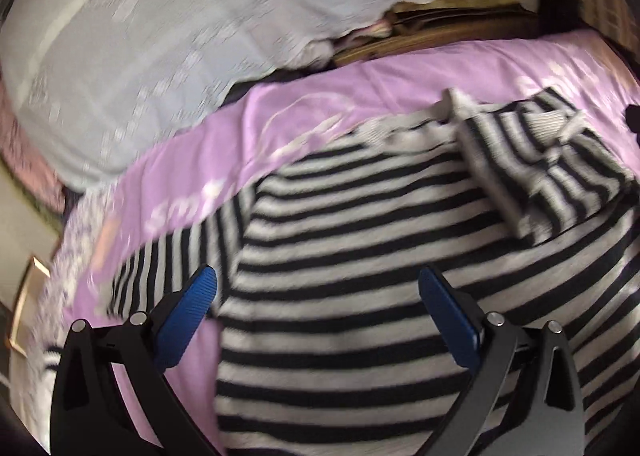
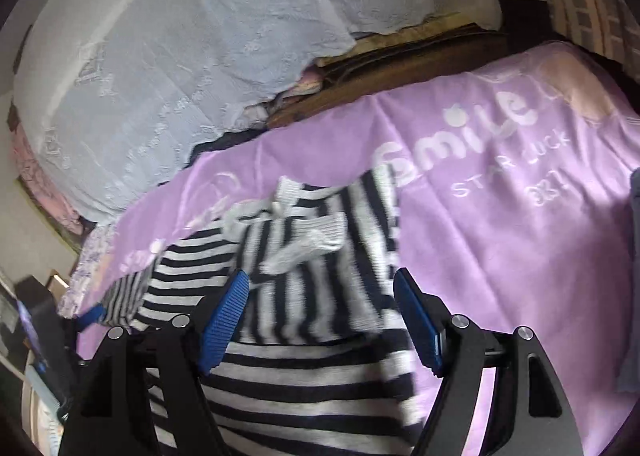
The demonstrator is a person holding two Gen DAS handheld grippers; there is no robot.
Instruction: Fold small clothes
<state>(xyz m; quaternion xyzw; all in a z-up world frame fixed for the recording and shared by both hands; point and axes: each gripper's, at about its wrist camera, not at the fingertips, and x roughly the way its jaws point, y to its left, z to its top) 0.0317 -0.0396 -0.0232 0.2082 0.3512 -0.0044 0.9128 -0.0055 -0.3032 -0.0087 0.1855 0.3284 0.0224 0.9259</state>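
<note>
With the striped top [image 1: 360,256] spread on the purple bedsheet [image 2: 500,236], one sleeve already folded in at 1 o'clock, both left tongs [image 1: 318,292] and right tongs [image 2: 320,296] are held released above it; misgrasped layers could undo that fold.

The left gripper [image 1: 318,288] is spread wide, its two black fingers [image 1: 188,314] reaching up from the bottom of its own camera view, each faced with a ribbed blue pad. Nothing sits between them. The left-side pad tilts inward at its tip, while the right-side one is seen nearly edge-on. The right gripper [image 2: 320,288] is likewise parted, with nothing caught between its blue-padded fingers [image 2: 420,322]. Its gap looks somewhat narrower than the left one's. Both point forward and downward, fingers level with each other.
</note>
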